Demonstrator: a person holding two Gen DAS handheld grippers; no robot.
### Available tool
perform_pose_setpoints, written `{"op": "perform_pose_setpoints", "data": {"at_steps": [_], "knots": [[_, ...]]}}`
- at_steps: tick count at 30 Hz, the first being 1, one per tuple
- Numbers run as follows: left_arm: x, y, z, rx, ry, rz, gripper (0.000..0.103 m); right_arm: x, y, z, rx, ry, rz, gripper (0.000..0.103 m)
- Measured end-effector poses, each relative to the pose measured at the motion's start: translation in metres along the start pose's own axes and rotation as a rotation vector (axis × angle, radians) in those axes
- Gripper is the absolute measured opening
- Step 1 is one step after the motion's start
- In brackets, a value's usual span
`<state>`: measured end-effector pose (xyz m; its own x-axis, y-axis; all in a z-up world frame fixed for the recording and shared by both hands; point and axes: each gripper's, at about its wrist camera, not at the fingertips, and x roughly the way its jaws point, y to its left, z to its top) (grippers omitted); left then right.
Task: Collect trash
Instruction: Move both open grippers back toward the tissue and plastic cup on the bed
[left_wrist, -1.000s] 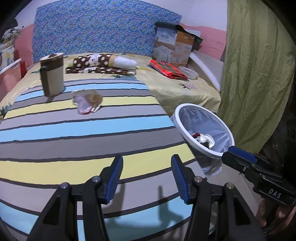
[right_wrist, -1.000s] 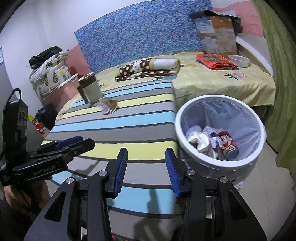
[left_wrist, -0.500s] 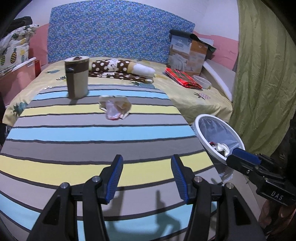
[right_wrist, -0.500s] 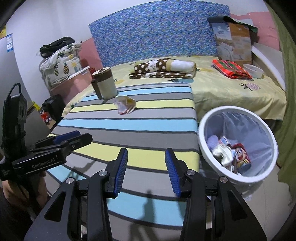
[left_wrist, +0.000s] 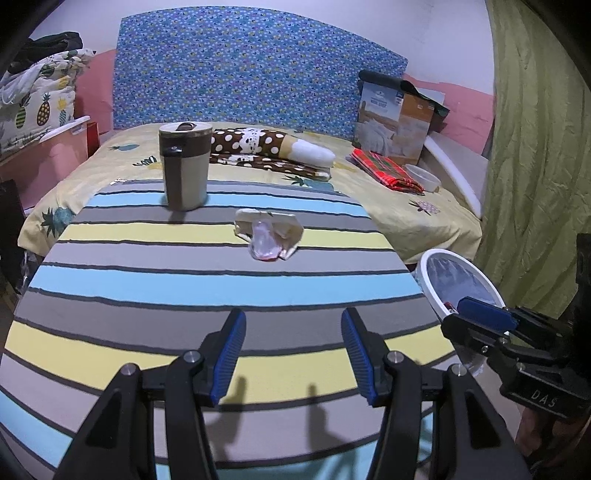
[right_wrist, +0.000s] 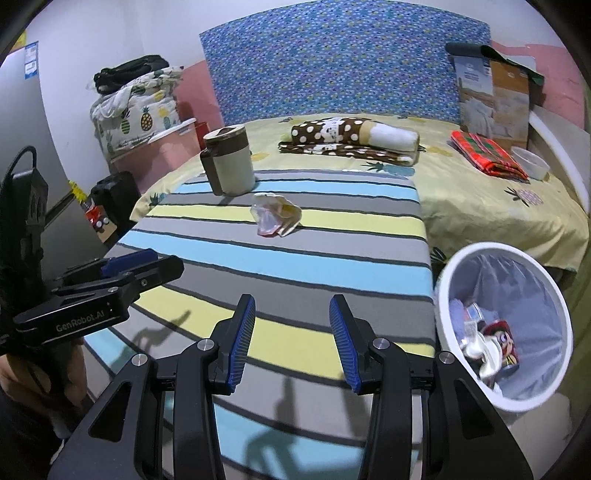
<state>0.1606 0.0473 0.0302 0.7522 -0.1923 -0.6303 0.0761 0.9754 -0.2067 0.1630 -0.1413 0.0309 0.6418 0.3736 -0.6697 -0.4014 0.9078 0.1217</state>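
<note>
Crumpled wrapper (left_wrist: 269, 234) just beside tumbler (left_wrist: 184, 166) on striped table (left_wrist: 184, 291), nothing between; both grippers' fingers (left_wrist: 231, 350) apart, empty.

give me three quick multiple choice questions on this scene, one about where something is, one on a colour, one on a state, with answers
1. Where does the crumpled wrapper lie?
A. in the bin
B. on the striped cover, in front of the mug
C. on the red cloth

2. What colour is the bin's rim?
A. white
B. black
C. green

3. How do the two claws stand?
A. both open and empty
B. left shut on the wrapper
C. right shut on the mug

Answers:
1 B: it sits on the striped cover, just nearer the camera than the mug.
2 A: the ring around the liner is white.
3 A: the left claw and the right claw show bare gaps between their pads.
</note>
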Motion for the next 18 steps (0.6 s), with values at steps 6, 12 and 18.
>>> {"op": "perform_pose_setpoints", "data": {"at_steps": [6,12,18], "knots": [[0.02,0.017,0.013,-0.021,0.013,0.002,0.056,0.019,0.002,0.013,-0.027,0.015,0.001,0.044],[0.05,0.027,0.027,-0.034,0.038,0.003,0.056,0.036,-0.007,0.021,-0.025,0.027,0.002,0.044],[0.087,0.028,0.039,-0.03,0.07,0.003,0.056,0.05,-0.016,0.026,-0.013,0.039,0.01,0.044]]}}
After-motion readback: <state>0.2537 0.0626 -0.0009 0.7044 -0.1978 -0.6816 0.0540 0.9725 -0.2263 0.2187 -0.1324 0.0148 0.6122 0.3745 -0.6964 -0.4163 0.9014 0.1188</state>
